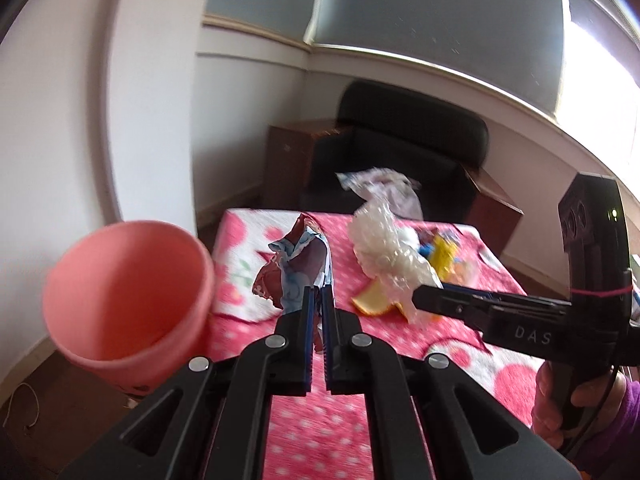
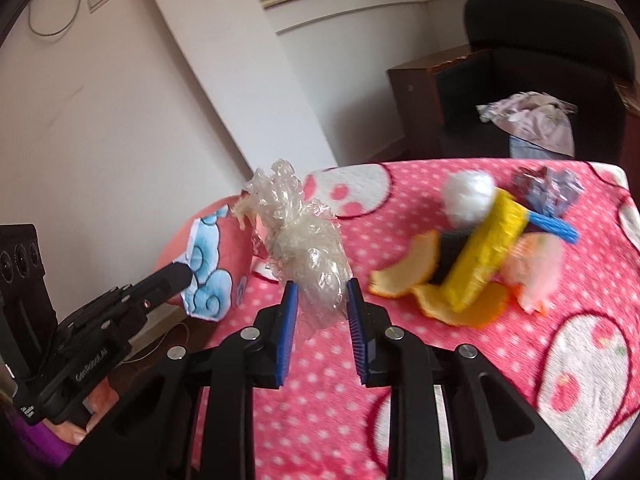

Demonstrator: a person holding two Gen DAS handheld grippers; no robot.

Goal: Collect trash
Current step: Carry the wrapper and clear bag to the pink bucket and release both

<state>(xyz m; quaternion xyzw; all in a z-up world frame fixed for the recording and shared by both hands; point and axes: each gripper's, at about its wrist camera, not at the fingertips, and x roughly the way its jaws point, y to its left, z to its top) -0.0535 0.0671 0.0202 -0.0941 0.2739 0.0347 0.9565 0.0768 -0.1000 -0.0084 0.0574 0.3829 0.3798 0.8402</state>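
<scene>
crumpled wrapper [image 1: 298, 268] clamped in left gripper [image 1: 318, 300], lifted above pink table cloth [image 1: 304, 440] | clear plastic wad [image 2: 308, 252] pinched between right gripper [image 2: 322, 300] pads, also above cloth | pink bin [image 1: 124, 300] left of wrapper | orange peel [image 2: 404, 268], yellow roll [image 2: 484, 252], white ball [image 2: 468, 196] on cloth right of wad

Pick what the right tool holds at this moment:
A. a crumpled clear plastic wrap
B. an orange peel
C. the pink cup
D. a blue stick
A: the right wrist view shows the right tool with the crumpled clear plastic wrap pinched between its blue pads, lifted above the pink dotted cloth, while the orange peel lies on the cloth apart from it.
</scene>
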